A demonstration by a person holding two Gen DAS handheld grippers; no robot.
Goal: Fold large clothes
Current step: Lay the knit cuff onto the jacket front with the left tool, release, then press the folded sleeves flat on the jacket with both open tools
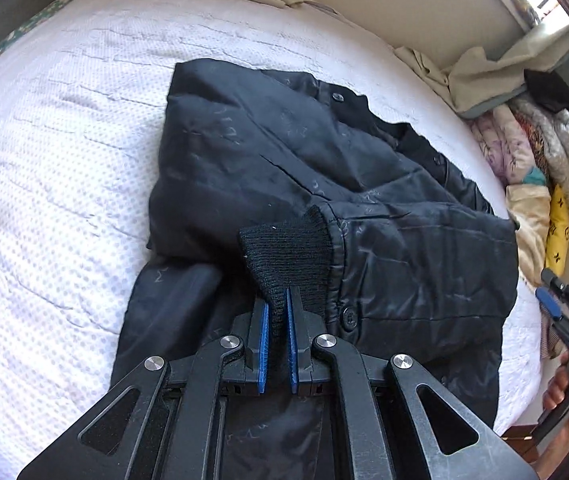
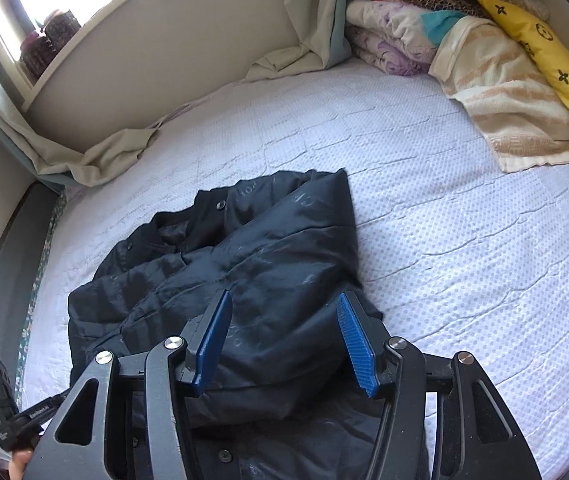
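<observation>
A dark navy padded jacket (image 1: pixel 292 168) lies partly folded on the white bed; it also shows in the right wrist view (image 2: pixel 268 264). My left gripper (image 1: pixel 278 304) is shut on the black ribbed knit cuff (image 1: pixel 284 256) of a sleeve laid across the jacket. My right gripper (image 2: pixel 284 320) is open, its blue pads (image 2: pixel 354 340) spread wide just above the jacket's near part, holding nothing. The right gripper also shows at the right edge of the left wrist view (image 1: pixel 564 312).
The white textured bedcover (image 1: pixel 64 160) spreads to the left and far side. Folded blankets and a yellow cushion (image 2: pixel 540 40) are piled at the bed's far right corner. A beige sheet (image 2: pixel 104 156) is bunched along the wall.
</observation>
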